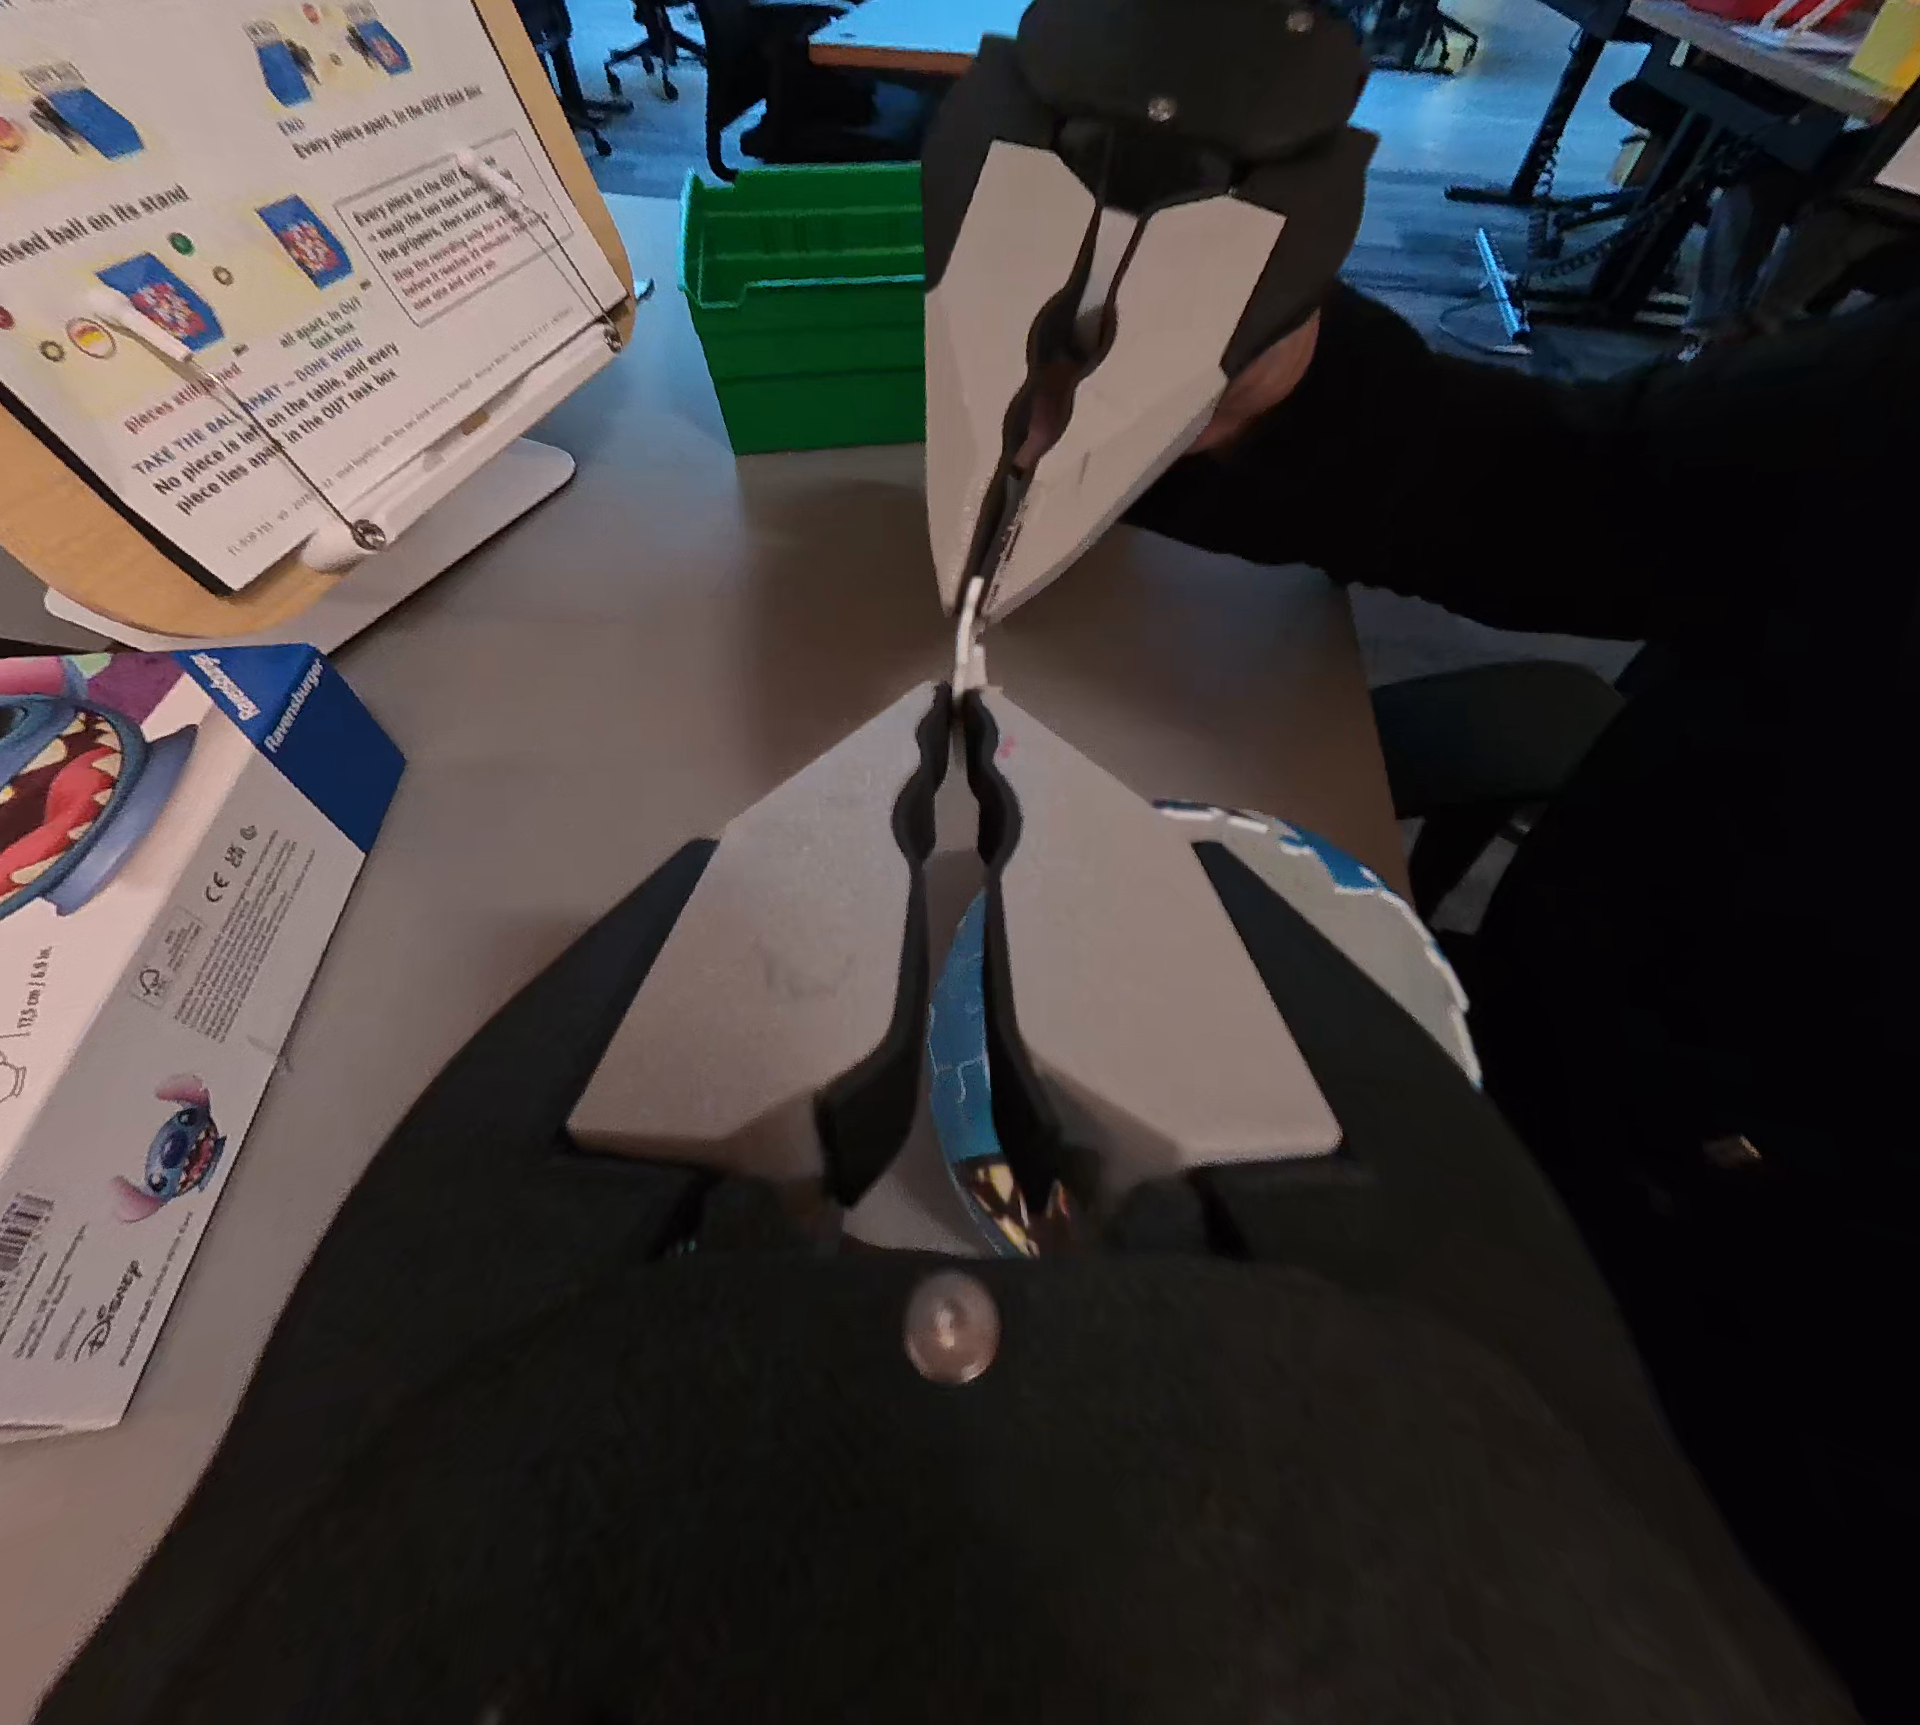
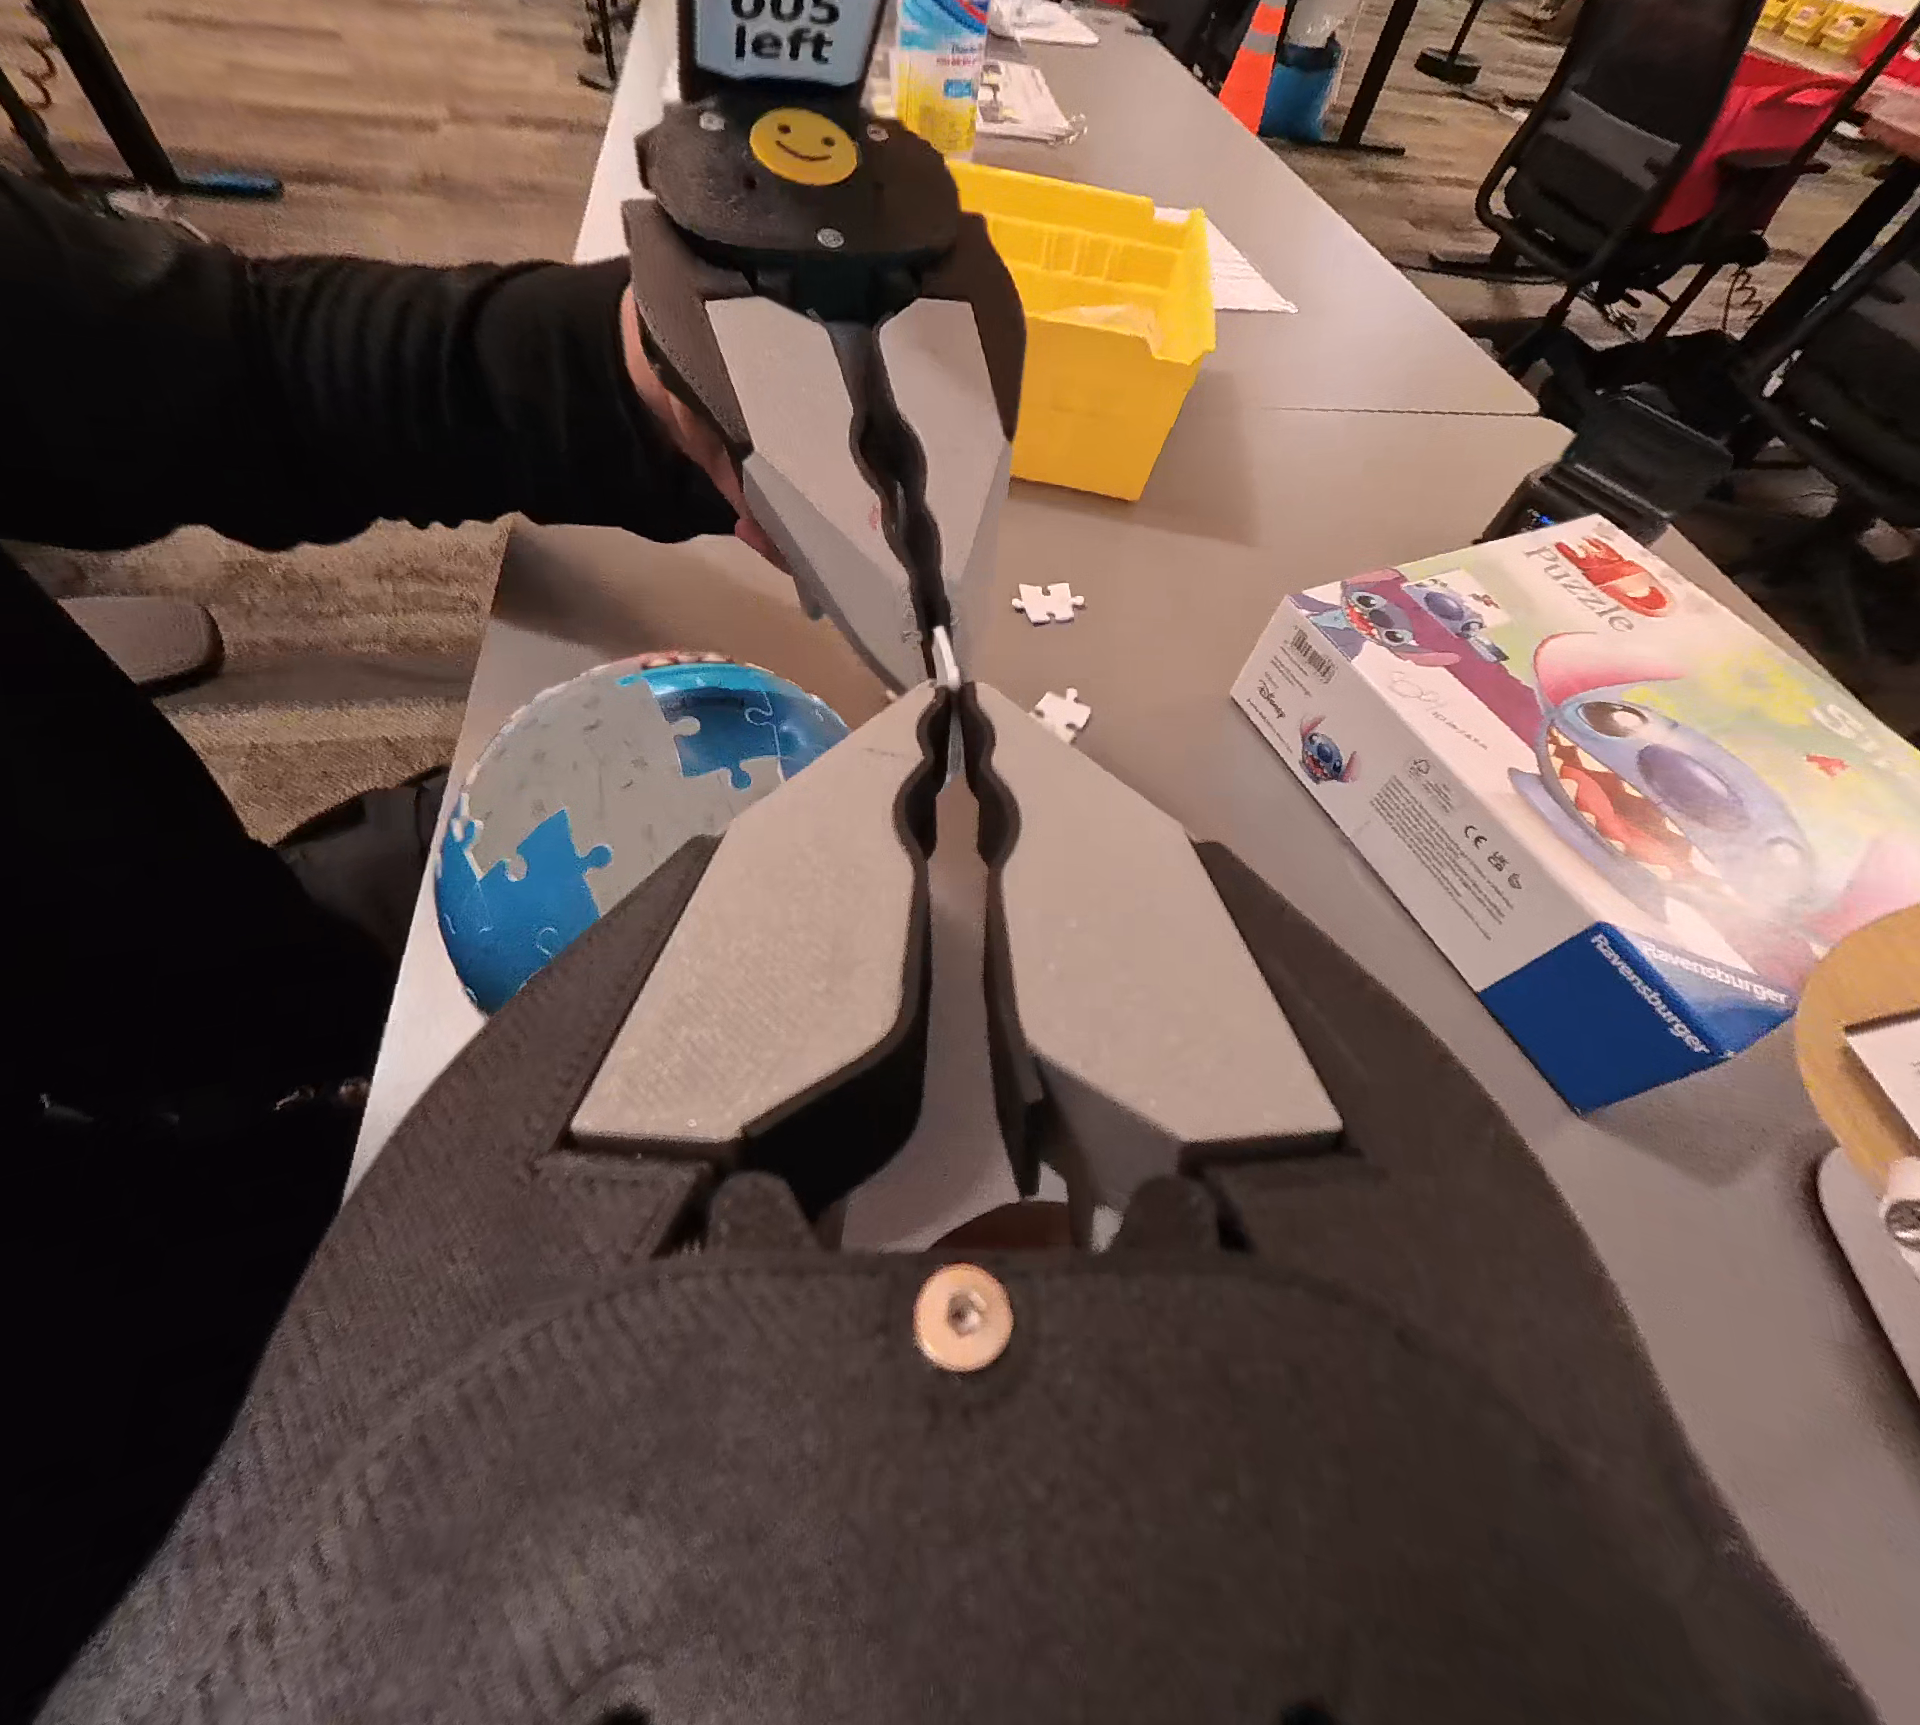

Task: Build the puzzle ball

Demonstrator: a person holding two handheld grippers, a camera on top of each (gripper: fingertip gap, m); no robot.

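- Presently, the counter [image 2: 1299,532] carries everything, and both grippers meet tip to tip above it over a single white piece [image 1: 971,636].
- The ball [image 2: 582,802], part built with grey and blue areas showing, sits at the near counter edge, left of the right gripper [image 2: 954,701] in its view and under the left gripper [image 1: 958,701] in the other.
- The box [image 2: 1558,802] lies to the right in the right wrist view, well apart from the ball; no obstruction.
- A yellow bin [image 2: 1101,345] stands behind the left gripper; a green bin [image 1: 800,304] stands behind the right one. Both are clear of the work.
- An instruction board [image 1: 260,169] stands at the far left, out of the path.
- Right gripper: jaws together, clamped on the piece. Left gripper: jaws together, tips at the same piece; it appears to pinch the other end.
- Judgement: this is a handover or regrip. One gripper should let go only once the other's hold is firm, with the piece edge-on so its tabs stay free.
- Two loose pieces [image 2: 1047,603] lie beyond the tips, near the path; a sweep could scatter them.
- Risk: the thin piece may twist or drop.
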